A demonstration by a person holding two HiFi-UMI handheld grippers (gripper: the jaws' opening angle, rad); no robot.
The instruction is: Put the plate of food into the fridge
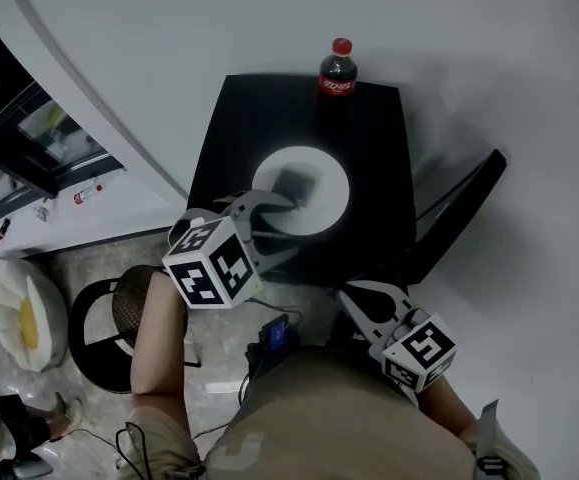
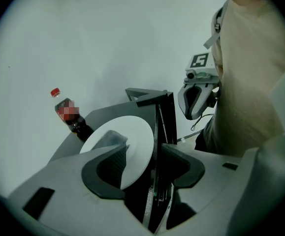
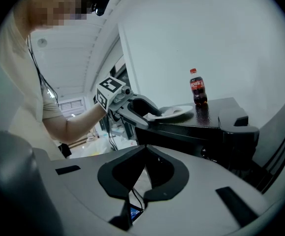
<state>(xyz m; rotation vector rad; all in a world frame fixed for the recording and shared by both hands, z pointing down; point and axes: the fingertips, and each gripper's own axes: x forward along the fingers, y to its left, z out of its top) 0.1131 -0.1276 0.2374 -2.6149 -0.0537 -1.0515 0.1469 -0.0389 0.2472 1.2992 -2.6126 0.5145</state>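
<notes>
Head view: black table (image 1: 374,143) against white wall (image 1: 449,28); left claw (image 1: 289,226) wide astride plate (image 1: 334,183) rim, right claw (image 1: 349,296) closed.

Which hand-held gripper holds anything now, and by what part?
Nothing held yet: left hand-held gripper straddles the plate's near rim, jaws apart; right hand-held gripper shut, empty.

At frame centre your plate (image 1: 326,164) sits on the fridge top (image 1: 374,138) — the bottle (image 1: 338,68) behind it, upper centre. Your left gripper (image 1: 285,226) straddles its lower-left rim — your right gripper (image 1: 354,300) hangs lower right.
</notes>
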